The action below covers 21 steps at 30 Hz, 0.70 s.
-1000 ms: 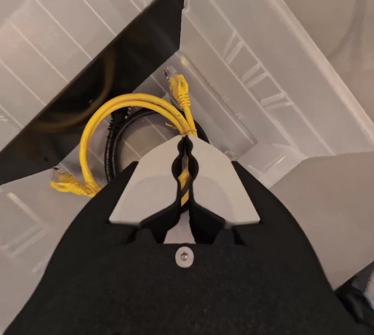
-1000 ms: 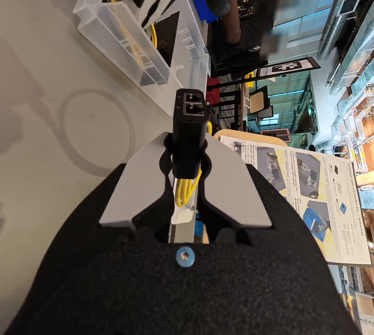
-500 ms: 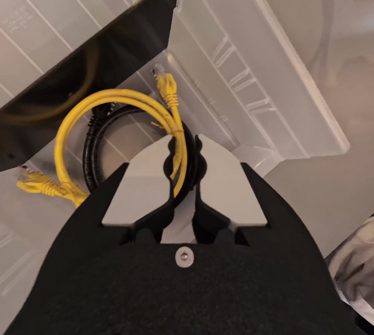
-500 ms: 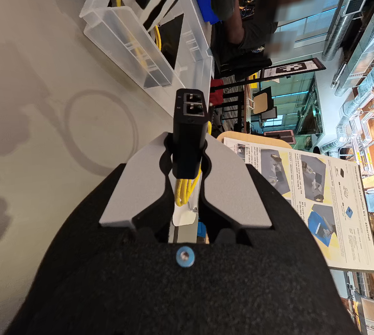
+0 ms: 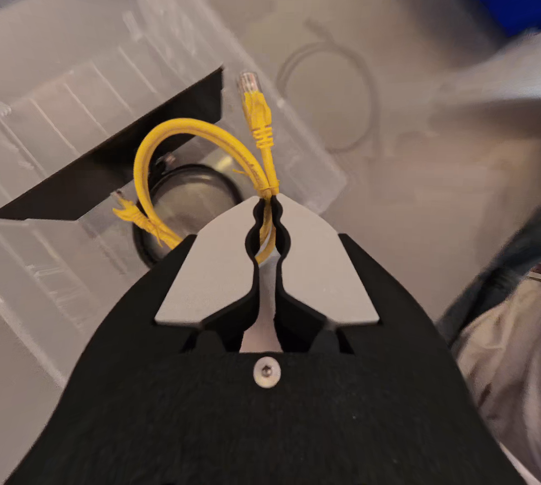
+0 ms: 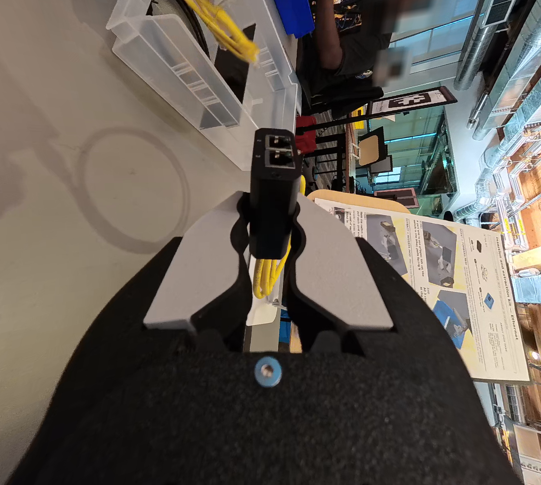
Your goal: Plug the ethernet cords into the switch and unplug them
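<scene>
Left wrist view, left gripper [image 5: 267, 201] clamping coiled yellow cord [image 5: 205, 137] (somewhat blurred), right gripper [image 6: 270, 207] gripping black switch [image 6: 273, 178].

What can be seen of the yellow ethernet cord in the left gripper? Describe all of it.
The yellow ethernet cord is a short, thin, rubbery-looking cable bundled into a loop by a thin yellow tie. The left gripper is shut on the doubled strands right at that tie. One clear-tipped plug with a ribbed yellow boot sticks up past the fingertips; the other plug hangs low to the left. The loop arcs over the clear plastic bin, above a coiled black cable lying inside.
</scene>
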Tool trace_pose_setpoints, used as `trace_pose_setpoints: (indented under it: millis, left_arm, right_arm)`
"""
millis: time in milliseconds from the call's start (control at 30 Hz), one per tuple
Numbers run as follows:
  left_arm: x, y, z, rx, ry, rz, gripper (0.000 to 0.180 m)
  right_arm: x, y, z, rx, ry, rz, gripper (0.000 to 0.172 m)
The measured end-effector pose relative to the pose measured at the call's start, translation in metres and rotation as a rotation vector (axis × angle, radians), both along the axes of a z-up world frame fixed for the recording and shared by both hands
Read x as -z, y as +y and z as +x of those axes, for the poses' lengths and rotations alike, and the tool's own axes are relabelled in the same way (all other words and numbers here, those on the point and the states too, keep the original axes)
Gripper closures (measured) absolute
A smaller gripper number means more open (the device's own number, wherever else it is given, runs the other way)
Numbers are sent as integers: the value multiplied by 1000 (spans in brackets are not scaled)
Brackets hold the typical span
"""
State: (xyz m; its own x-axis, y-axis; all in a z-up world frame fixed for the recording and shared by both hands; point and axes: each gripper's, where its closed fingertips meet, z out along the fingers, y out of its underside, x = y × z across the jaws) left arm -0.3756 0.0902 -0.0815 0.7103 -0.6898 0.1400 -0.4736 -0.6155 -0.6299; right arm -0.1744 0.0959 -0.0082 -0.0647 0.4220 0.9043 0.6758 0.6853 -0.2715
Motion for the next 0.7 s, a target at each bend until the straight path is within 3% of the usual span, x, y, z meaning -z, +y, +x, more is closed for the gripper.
trace_pose_setpoints:
  millis: [33, 133, 200, 433, 700]
  left_arm:
    - [-15, -11, 8, 20, -50, 18, 176]
    - [-47, -46, 32, 78, -117, 57, 176]
    - [-46, -72, 49, 119, -89, 64, 176]
    - [35, -126, 102, 232, 157, 91, 176]
    - [89, -143, 140, 297, 136, 138, 177]
  right_arm:
    - [0, 0, 0, -1, 0, 0, 147]
    - [-2, 0, 1, 4, -1, 16, 147]
    - [-4, 1, 3, 8, 4, 23, 147]
    - [-12, 1, 8, 12, 28, 23, 147]
    - [-11, 1, 7, 12, 19, 29, 147]
